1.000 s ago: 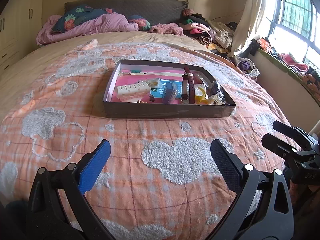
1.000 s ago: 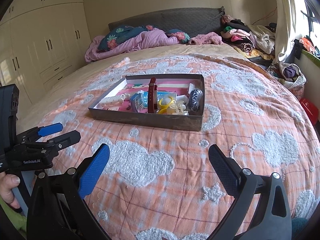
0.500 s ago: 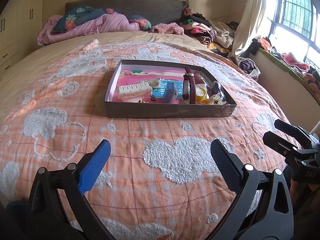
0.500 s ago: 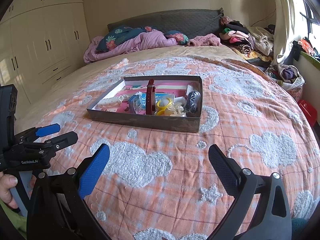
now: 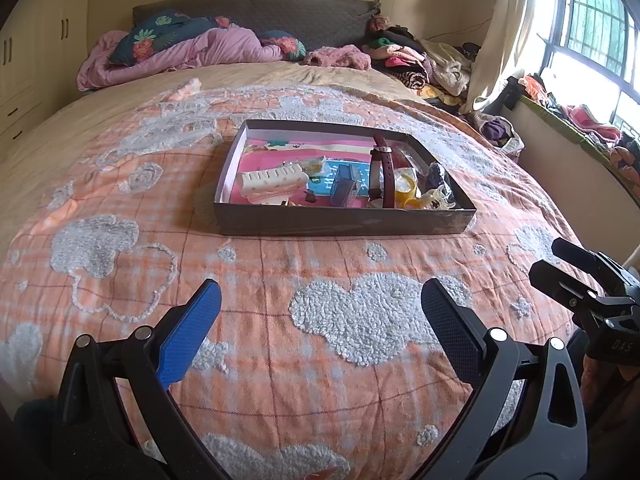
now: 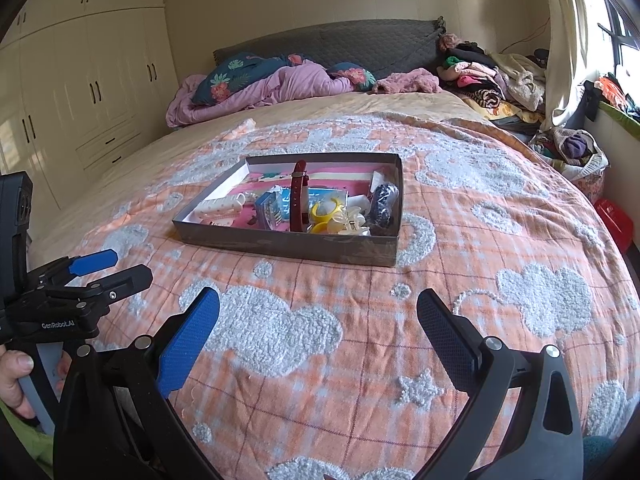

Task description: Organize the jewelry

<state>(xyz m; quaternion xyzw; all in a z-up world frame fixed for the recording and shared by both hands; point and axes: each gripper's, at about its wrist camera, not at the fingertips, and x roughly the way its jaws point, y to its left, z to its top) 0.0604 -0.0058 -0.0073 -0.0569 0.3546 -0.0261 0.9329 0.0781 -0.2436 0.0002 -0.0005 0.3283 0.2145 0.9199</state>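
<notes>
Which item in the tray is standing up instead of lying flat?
The dark red watch, right of the middle of the grey tray. Its strap rises above the tray's rim; the white hair clip and yellow rings lie low.

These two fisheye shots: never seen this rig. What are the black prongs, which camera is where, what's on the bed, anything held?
No robot arm here: a person holds a two-finger gripper in each hand, with a camera on each looking along its fingers. One picture is from the left gripper, the other from the right gripper; each also shows at the edge of the other's picture. Both are open and hold nothing, above the orange blanket. Ahead lies a grey tray holding a maroon watch, a cream hair clip, yellow rings and other small items.
</notes>
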